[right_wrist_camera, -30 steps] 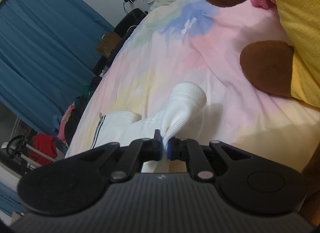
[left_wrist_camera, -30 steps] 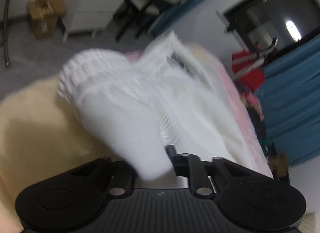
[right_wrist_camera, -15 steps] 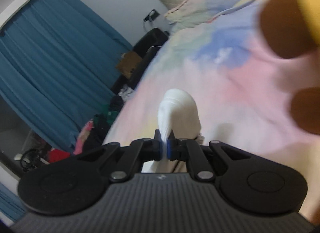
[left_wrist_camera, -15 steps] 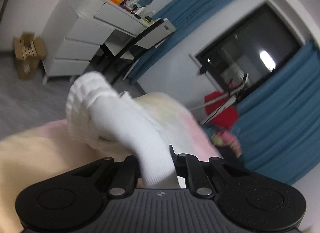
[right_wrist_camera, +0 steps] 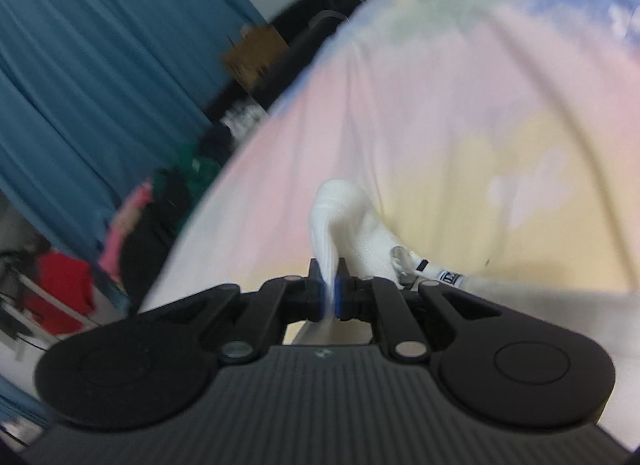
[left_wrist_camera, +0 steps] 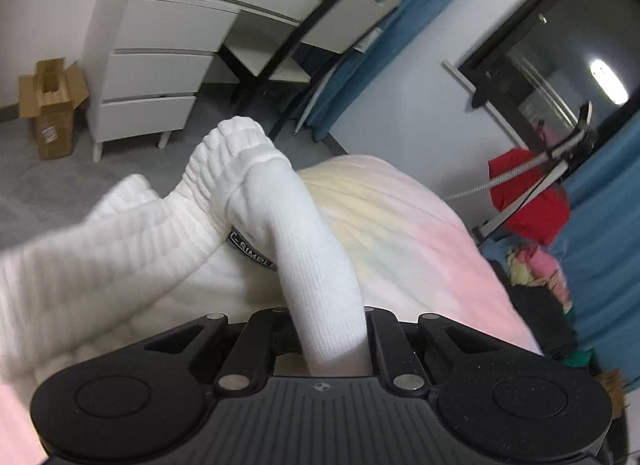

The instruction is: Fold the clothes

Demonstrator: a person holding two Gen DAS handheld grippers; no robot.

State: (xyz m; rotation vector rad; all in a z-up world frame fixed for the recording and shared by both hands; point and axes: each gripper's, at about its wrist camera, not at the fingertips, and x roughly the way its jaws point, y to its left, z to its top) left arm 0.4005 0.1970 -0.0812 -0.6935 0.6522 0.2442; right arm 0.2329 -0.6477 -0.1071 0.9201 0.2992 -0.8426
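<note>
A white ribbed sock (left_wrist_camera: 288, 233) runs up from between the jaws of my left gripper (left_wrist_camera: 332, 329), which is shut on it; its bunched cuff stands high, and a second ribbed white piece (left_wrist_camera: 88, 265) lies to its left with a dark label between them. My right gripper (right_wrist_camera: 329, 293) is shut on a thin fold of the white sock (right_wrist_camera: 340, 221), held over the pastel bedsheet (right_wrist_camera: 500, 113). A small label shows to its right.
The bed (left_wrist_camera: 400, 225) with its pink and yellow sheet lies under both grippers. A white drawer unit (left_wrist_camera: 160, 65), a desk and chair, a cardboard box (left_wrist_camera: 52, 105), blue curtains (right_wrist_camera: 80, 65) and a pile of clothes (left_wrist_camera: 536, 273) stand around it.
Both grippers have swung with the sock still held. The right view has turned away from the plush toy toward the curtain side. The sock's cuff now stands up higher in the left view.
</note>
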